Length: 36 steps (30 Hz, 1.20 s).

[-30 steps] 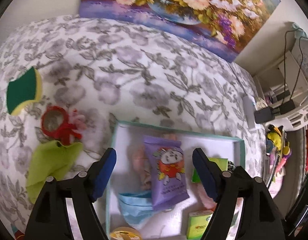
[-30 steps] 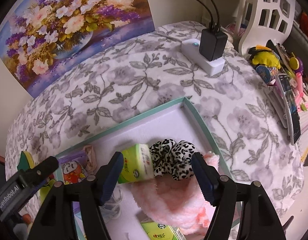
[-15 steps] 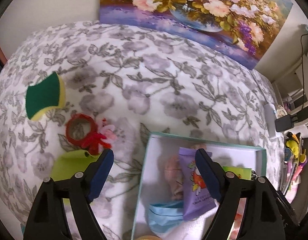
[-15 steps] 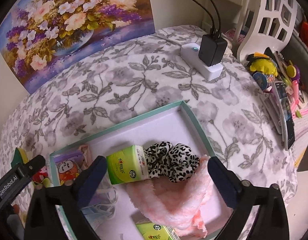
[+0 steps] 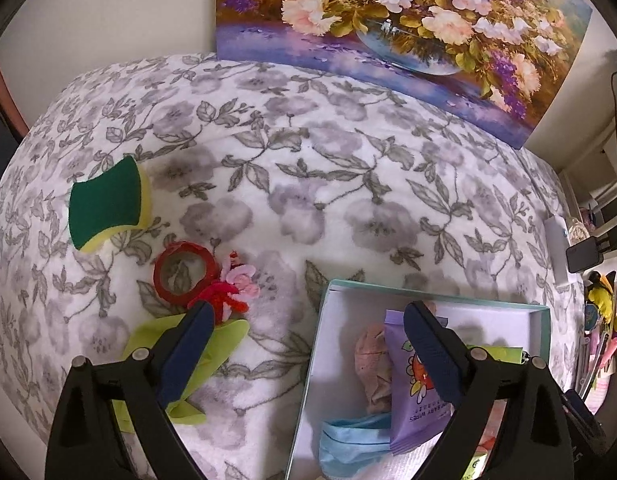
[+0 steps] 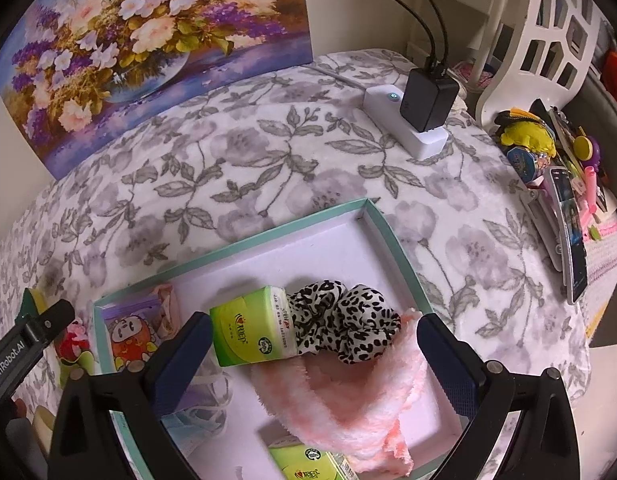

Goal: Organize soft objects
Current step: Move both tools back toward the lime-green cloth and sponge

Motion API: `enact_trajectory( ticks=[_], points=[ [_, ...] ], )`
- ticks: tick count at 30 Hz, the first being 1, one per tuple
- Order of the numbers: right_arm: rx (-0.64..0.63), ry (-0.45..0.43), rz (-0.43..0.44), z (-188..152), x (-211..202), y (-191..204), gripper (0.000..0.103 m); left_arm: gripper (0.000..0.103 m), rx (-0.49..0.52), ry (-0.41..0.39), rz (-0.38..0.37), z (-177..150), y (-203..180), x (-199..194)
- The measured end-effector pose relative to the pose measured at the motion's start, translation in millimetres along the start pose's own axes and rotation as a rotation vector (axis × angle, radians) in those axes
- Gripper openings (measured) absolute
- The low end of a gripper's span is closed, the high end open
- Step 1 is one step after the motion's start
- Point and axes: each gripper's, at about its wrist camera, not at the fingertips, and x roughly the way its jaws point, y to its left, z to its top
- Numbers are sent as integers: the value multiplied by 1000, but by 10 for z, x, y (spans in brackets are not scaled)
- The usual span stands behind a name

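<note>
The teal box [image 6: 382,226] sits on the flowery blanket [image 5: 308,184], close to its near edge, and it is already quite full. Inside lie a green tissue pack [image 6: 250,330], a leopard-print scrunchie [image 6: 344,322], a fluffy pink cloth [image 6: 348,396], a purple pack of wipes [image 5: 418,376], a blue face mask [image 5: 350,440] and a second green pack [image 6: 308,464] by the box's near edge.

Some soft things are not in yet — the green and yellow sponge [image 5: 106,202] near the blanket's left edge, the lime green cloth [image 5: 224,340] and the little pink and red flower [image 5: 232,286]. A red tape roll [image 5: 184,272] lies beside the flower. So the job looks more than half done.

The left gripper [image 5: 304,336] has just been spreading its jaws and holds nothing; it hangs over the blanket between the lime cloth and the box's left wall. The right gripper [image 6: 312,346] has spread wide too, empty, above the tissue pack and scrunchie.

The purple pack reads "BABY WIPES". The left gripper's side reads "GenRobot.AI". The tissue pack's writing is too small to read.
</note>
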Motion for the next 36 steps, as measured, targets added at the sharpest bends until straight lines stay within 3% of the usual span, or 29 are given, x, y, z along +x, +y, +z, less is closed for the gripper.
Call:
enact_trajectory(
  ticks=[13,26,36],
  points=[
    [-57,-1,-23,-29,-39,277,103,96,-17,30,7,33,239,-16],
    [-160,-37,26,-150,-304,1015,103,96,-138,-24,111,150,1222,-376],
    [-203,-24,67,-411,-470,1413,103,96,-196,-5,132,17,1761,-485]
  ],
)
